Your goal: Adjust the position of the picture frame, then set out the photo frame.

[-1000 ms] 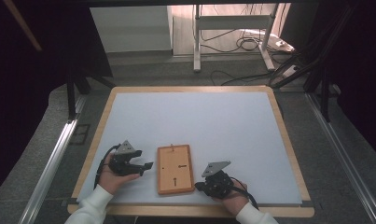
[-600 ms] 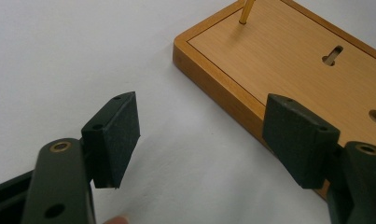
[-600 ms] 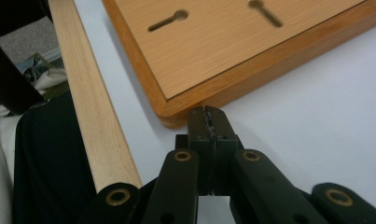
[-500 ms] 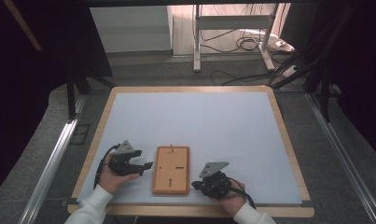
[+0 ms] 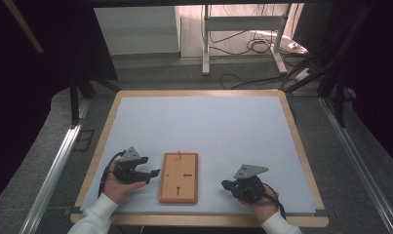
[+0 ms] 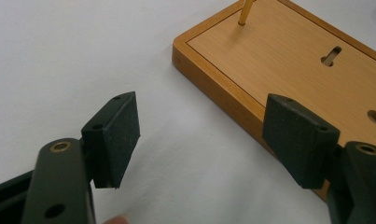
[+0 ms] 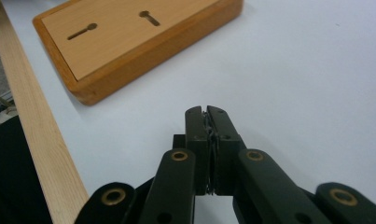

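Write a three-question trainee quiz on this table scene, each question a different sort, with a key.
1. True or false: the right tongs grip the wooden board.
2. Which tongs stand open? A) the left tongs B) the right tongs C) both
3. Fill in: a thin brass ___ stands upright near one end of the board.

Key:
1. False; they are shut, clear of the board, over the white table mat.
2. A; the left jaws stand wide apart beside the board's edge, nothing between them.
3. Pin.
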Available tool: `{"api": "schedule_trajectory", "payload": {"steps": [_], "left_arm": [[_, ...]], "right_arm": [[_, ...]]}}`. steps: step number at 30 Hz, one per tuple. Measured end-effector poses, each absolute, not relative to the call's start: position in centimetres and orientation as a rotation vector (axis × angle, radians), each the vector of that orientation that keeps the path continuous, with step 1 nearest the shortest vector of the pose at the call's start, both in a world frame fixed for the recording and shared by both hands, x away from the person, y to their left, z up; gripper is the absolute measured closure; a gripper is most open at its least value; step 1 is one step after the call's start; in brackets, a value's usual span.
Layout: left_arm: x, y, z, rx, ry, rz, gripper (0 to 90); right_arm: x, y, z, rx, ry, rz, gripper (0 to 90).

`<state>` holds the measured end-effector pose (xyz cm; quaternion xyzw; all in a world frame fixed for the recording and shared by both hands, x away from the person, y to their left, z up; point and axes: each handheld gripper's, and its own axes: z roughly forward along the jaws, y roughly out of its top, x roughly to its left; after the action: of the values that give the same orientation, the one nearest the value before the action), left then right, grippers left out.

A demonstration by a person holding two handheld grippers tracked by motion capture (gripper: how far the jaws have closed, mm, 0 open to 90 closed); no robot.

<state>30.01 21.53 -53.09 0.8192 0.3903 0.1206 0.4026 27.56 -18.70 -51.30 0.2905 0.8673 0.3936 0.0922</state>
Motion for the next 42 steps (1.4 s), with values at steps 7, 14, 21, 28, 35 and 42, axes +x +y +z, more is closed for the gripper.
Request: {"api": "schedule_trajectory", "payload": {"steps": [7, 14, 21, 28, 35, 42], "left_arm": [[30.0, 21.5, -53.1, 2.07, 0.987, 0.305, 27.5], [30.0, 21.6, -53.0, 2.063, 0.978, 0.307, 27.5], [30.1, 21.4, -52.7, 2.056, 0.963, 0.292, 27.6], [31.1, 20.0, -52.1, 2.071, 0.931, 0.296, 27.8], [32.4, 19.1, -51.5, 2.064, 0.883, 0.291, 28.9], [33.5, 17.8, -51.2, 2.095, 0.86, 0.289, 30.8]], "right_arm": [[27.7, -19.2, -51.7, 0.927, 2.526, 1.177, 50.4], [27.5, -18.7, -51.6, 0.952, 2.464, 1.212, 31.0], [27.5, -18.6, -51.6, 0.963, 2.452, 1.209, 27.1], [27.6, -18.7, -51.6, 0.963, 2.452, 1.205, 26.7], [27.5, -18.4, -51.6, 0.927, 2.466, 1.199, 26.3], [27.5, -18.2, -51.6, 0.916, 2.471, 1.192, 26.3]]}}
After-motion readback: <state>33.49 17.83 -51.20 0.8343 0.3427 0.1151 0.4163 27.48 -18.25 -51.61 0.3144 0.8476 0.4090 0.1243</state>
